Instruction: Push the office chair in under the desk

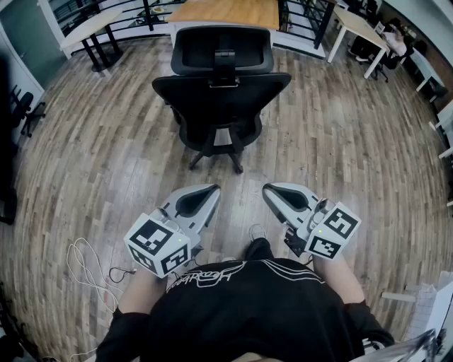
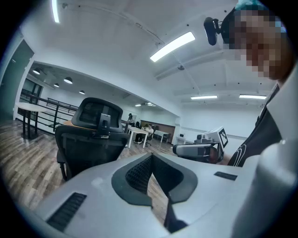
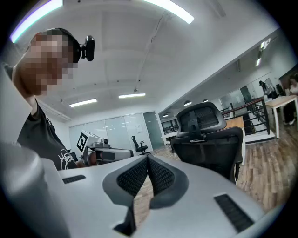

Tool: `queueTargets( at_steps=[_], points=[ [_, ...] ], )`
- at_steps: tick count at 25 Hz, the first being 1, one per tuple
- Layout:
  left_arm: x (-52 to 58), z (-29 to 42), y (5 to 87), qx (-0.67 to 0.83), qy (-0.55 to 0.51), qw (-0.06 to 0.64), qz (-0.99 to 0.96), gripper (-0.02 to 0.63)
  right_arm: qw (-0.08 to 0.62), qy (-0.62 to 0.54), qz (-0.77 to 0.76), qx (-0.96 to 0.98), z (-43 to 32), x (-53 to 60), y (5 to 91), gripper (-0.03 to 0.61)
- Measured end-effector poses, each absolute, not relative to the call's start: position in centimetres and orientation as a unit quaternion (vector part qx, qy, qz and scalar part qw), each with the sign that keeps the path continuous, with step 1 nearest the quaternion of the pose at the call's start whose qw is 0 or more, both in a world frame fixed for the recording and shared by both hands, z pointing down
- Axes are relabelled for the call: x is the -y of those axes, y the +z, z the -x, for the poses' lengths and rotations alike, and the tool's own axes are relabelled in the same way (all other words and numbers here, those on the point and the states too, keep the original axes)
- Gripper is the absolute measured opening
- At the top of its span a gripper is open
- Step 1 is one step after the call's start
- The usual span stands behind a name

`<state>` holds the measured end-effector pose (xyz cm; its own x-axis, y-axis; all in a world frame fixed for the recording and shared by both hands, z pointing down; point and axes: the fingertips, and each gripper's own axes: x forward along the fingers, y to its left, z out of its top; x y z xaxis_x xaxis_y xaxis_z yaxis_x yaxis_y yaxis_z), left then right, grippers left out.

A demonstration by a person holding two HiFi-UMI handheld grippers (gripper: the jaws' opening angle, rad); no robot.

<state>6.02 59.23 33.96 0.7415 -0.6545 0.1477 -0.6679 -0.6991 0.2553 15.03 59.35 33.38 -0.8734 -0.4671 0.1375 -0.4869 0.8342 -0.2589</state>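
Note:
A black office chair [image 1: 221, 92] stands on the wood floor with its back towards me, just in front of a wooden-topped desk [image 1: 226, 13] at the top of the head view. My left gripper [image 1: 214, 188] and right gripper [image 1: 266, 189] are held side by side low in front of my body. Both are well short of the chair and touch nothing. Both are shut, with nothing between their jaws. In the left gripper view the chair [image 2: 91, 139] is ahead on the left. The right gripper view shows the chair [image 3: 207, 139] ahead on the right.
White desks stand at the back left [image 1: 88, 28] and back right [image 1: 357, 28], with a black railing between them. Another black chair [image 1: 25, 109] is at the left edge. A white cable [image 1: 88, 265] lies on the floor by my left side. A person sits far right [image 1: 393, 39].

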Motion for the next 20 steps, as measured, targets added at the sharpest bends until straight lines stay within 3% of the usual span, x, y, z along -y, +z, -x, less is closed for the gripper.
queueTargets(
  at_steps=[20],
  points=[
    [-55.2,-6.3,35.3,0.389,0.030,0.141,-0.910,0.009,0.032,0.131,-0.302,0.944,-18.2,-53.7,34.3,0.043]
  ],
)
